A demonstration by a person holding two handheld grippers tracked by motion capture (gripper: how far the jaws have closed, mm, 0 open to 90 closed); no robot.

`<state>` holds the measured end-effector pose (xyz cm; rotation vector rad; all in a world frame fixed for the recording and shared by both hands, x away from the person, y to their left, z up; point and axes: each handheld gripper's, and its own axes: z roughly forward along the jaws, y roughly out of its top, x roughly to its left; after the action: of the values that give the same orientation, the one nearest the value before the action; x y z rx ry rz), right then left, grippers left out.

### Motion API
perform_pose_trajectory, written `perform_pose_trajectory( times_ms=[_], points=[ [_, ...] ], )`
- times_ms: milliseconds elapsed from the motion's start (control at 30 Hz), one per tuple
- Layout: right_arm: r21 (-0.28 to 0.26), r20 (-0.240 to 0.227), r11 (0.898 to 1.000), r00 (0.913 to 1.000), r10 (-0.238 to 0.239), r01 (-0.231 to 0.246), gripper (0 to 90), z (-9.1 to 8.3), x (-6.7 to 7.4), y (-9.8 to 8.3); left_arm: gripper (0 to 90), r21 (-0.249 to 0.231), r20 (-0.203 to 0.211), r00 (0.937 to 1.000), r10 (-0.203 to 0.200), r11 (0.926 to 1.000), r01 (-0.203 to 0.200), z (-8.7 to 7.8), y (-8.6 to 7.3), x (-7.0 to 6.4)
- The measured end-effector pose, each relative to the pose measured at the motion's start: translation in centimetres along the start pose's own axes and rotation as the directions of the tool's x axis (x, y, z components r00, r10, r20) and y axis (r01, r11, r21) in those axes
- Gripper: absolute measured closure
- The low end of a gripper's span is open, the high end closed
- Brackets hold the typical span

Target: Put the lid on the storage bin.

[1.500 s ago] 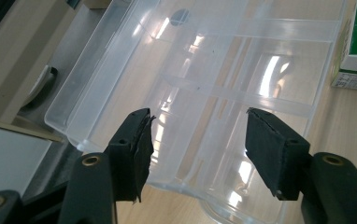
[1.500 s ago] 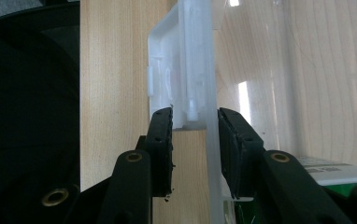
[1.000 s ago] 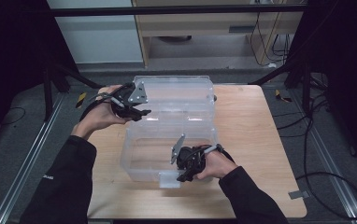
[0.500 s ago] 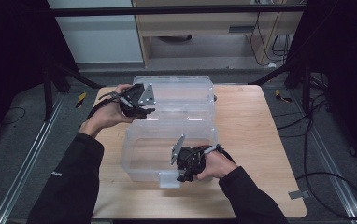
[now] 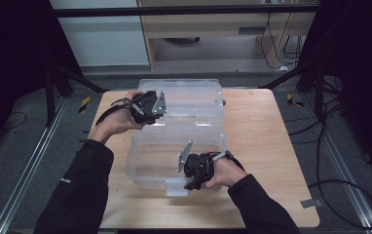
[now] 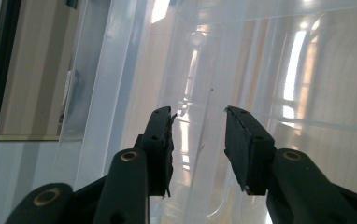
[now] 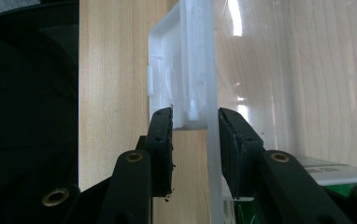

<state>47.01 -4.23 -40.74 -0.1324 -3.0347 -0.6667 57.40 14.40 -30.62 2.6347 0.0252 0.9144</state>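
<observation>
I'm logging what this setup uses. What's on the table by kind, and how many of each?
Clear plastic bins: 1
Clear lids, open behind the bin: 1
White latches: 1
Handheld tools: 2 (left tool, right tool)
Total: 5

A light wooden table [image 5: 267,146] carries 1 clear plastic bin [image 5: 150,165] near its front edge (empty, by the look of it). Behind it — touching — lies the clear lid [image 5: 194,100].

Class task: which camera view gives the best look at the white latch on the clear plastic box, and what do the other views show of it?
The right gripper view: the white latch sits close, just beyond the right gripper, whose jaws straddle the clear plastic box wall. In the high view the latch is small at the near wall. The left gripper view shows clear plastic, no latch.
</observation>
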Motion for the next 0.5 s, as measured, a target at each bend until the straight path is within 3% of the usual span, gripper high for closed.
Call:
perform_pose_trajectory(
  times_ms=[100,500],
  points=[
    [0.002,-0.002,1.0,1.0,0.0,0.0,67.0,0.0,0.0,0.0,64.2,0.032,0.004,0.9998,0.02,0.9993,-0.02,0.3,0.0,-0.1],
    [0.007,-0.002,1.0,1.0,0.006,-0.006,67.0,0.0,0.0,0.1,71.3,0.07,0.016,0.9977,0.066,0.9953,-0.067,1.3,0.4,-0.5]
  ],
)
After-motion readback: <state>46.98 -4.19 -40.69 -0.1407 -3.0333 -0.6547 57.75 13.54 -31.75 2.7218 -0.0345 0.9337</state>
